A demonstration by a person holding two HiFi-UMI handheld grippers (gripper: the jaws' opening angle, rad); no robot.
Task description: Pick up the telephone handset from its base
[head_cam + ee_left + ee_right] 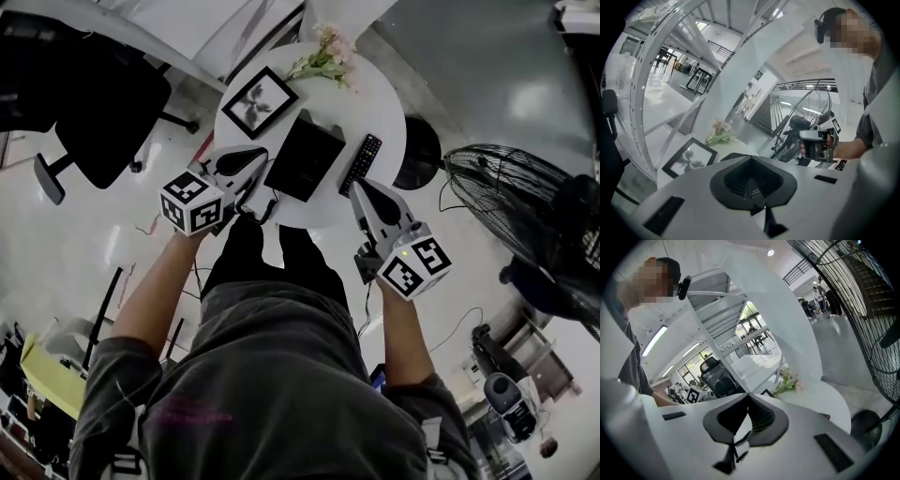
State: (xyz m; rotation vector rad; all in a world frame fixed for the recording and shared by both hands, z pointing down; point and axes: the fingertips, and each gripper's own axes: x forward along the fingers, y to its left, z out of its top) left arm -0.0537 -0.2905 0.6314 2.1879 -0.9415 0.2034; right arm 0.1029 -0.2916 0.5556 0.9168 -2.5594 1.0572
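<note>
On the round white table (384, 94) lies a flat black square unit (305, 157), which looks like the telephone base. A slim black handset with buttons (361, 164) lies along its right side. My left gripper (262, 153) is shut and empty over the table's near left edge, just left of the black unit. My right gripper (362, 186) also looks shut and empty, with its tips just short of the handset's near end. In the left gripper view the left gripper's (751, 159) jaws meet. In the right gripper view the right gripper's (749, 395) jaws meet too, and the phone is hidden behind them.
A black picture frame (259, 101) and a bunch of flowers (326, 58) sit at the table's far side. A standing fan (525, 220) is to the right, with its round black foot (417, 155) beside the table. A black office chair (94, 103) stands to the left. A dark cord (265, 210) hangs at the table's near edge.
</note>
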